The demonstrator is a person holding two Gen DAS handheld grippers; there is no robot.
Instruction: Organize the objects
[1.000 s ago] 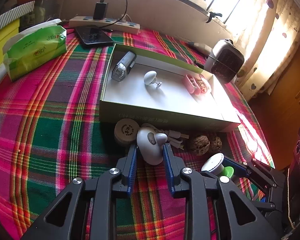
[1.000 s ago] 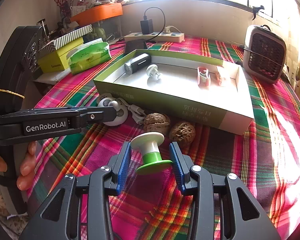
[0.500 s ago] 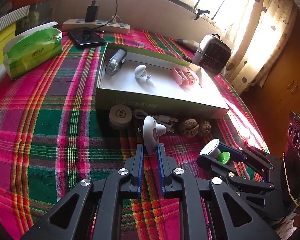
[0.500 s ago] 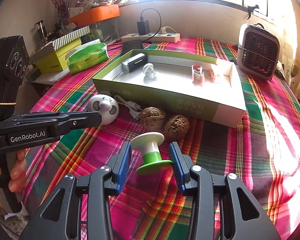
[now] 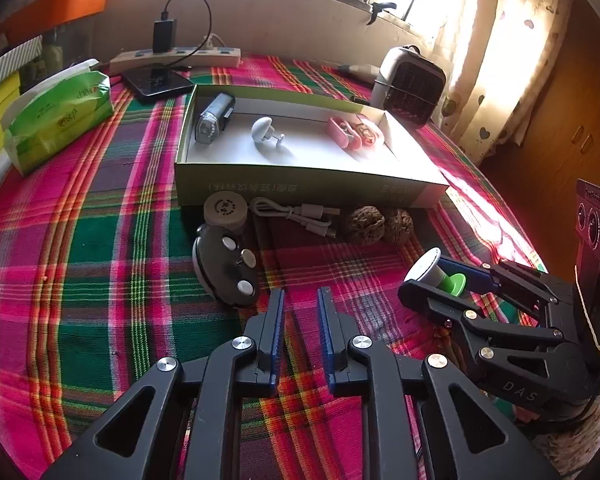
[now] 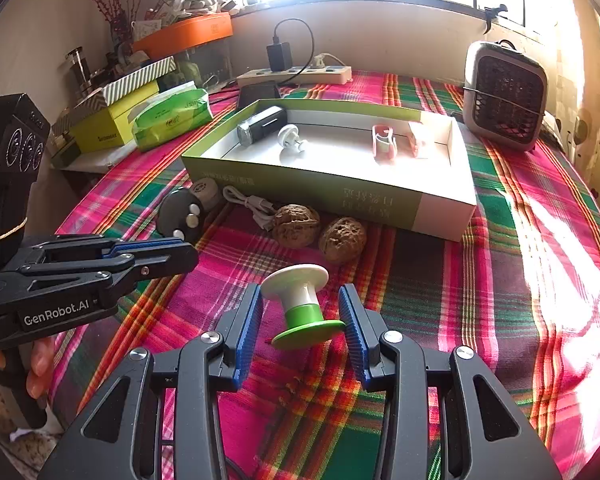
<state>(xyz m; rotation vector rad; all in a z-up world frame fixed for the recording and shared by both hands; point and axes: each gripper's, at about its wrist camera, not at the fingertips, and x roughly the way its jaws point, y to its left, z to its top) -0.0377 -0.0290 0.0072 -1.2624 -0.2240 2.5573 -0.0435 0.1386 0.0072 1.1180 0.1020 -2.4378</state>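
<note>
My left gripper (image 5: 300, 294) is narrowly open and empty, just right of a round device (image 5: 226, 272) that lies dark underside up on the cloth; the device also shows in the right wrist view (image 6: 181, 215). My right gripper (image 6: 300, 296) is shut on a white-and-green spool (image 6: 302, 306), held low over the table; the spool shows in the left wrist view (image 5: 436, 274). The green open box (image 5: 300, 188) holds a bike light (image 5: 215, 118), a white knob (image 5: 263, 130) and pink clips (image 5: 354, 132).
In front of the box lie a round beige puck (image 5: 225, 210), a white cable (image 5: 296, 216) and two walnuts (image 5: 366, 224). A tissue pack (image 5: 56, 118), phone (image 5: 158, 80), power strip (image 5: 176, 58) and small heater (image 5: 412, 84) stand around it.
My left gripper held the white round device, lifted it, then let it go; it now lies flipped, dark side up, left of the parted fingers. The right gripper kept the spool.
</note>
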